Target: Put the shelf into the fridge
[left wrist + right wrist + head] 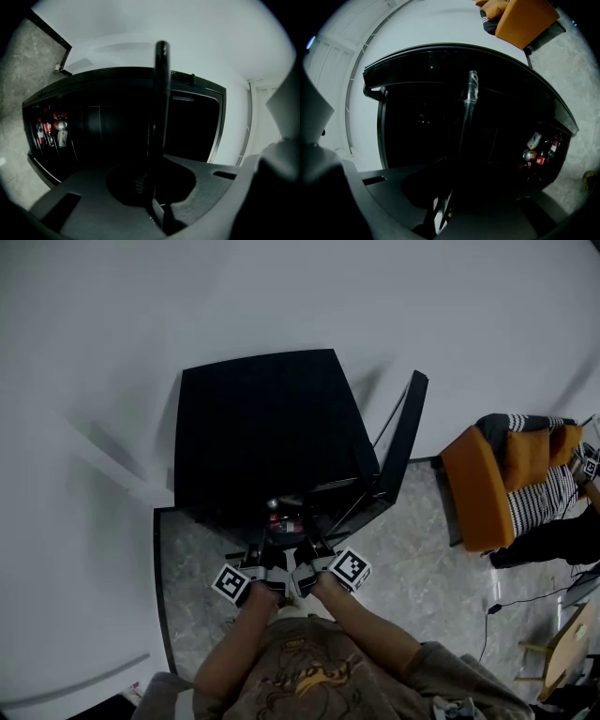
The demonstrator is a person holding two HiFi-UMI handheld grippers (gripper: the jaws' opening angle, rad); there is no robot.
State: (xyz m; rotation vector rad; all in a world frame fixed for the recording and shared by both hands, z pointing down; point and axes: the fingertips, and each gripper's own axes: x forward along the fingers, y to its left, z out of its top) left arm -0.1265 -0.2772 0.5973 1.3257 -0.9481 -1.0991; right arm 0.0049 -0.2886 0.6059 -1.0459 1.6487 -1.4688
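A black mini fridge [270,432] stands against the wall with its door [403,437] swung open on the right. The shelf is a thin clear pane seen edge-on, a dark bar [161,98] in the left gripper view and a glinting strip [469,101] in the right gripper view. It reaches from the jaws into the dark fridge opening [426,117]. My left gripper [152,187] and right gripper [450,187] are each shut on its near edge. In the head view both grippers, left [255,563] and right [314,559], sit side by side at the fridge's front.
Bottles and cans [52,131] stand low in the fridge [536,152]. An orange chair [478,488] with striped cloth is to the right. A cable [511,601] lies on the stone floor. A white wall backs the fridge.
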